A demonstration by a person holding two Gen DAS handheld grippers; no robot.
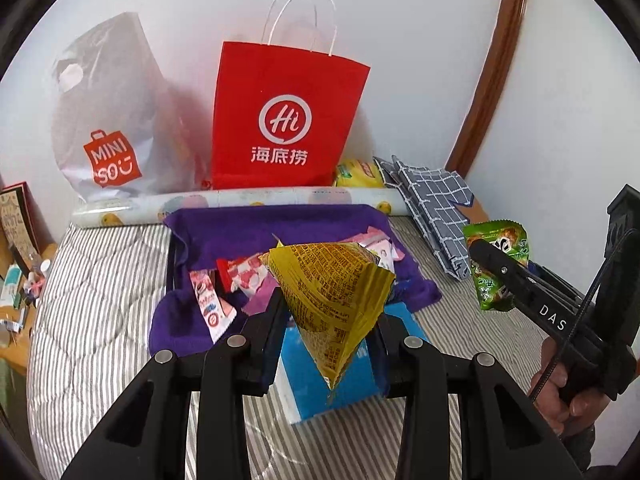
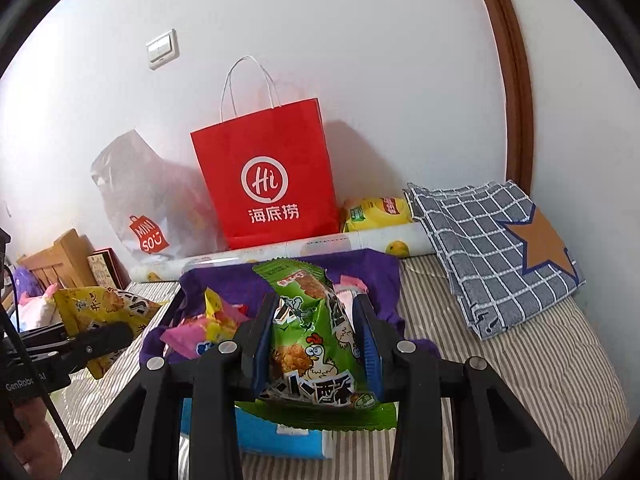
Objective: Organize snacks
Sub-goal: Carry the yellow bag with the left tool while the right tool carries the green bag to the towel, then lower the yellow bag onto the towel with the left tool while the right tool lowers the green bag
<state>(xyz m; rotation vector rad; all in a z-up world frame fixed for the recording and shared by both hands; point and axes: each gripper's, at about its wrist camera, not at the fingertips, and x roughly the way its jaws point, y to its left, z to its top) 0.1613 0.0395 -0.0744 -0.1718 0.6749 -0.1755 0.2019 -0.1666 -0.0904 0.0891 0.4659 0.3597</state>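
Observation:
My left gripper [image 1: 330,300] is shut on a yellow snack packet [image 1: 332,292], lifted above a purple-lined box [image 1: 240,232] that holds several pink and white snack packets [image 1: 244,280]. My right gripper [image 2: 316,312] is shut on a green snack packet [image 2: 312,332] with a cartoon chicken, also raised over the purple-lined box [image 2: 372,272]. In the left wrist view the green snack packet [image 1: 496,260] and the right gripper show at the right. In the right wrist view the yellow snack packet [image 2: 96,312] shows at the left.
A red paper bag [image 1: 284,120] and a white plastic bag [image 1: 108,120] stand against the wall behind a rolled sheet [image 1: 240,200]. A yellow chip bag [image 2: 376,212] lies beside the red bag. A folded checked cloth [image 2: 492,240] lies right. A blue box [image 1: 320,376] rests on the striped bed.

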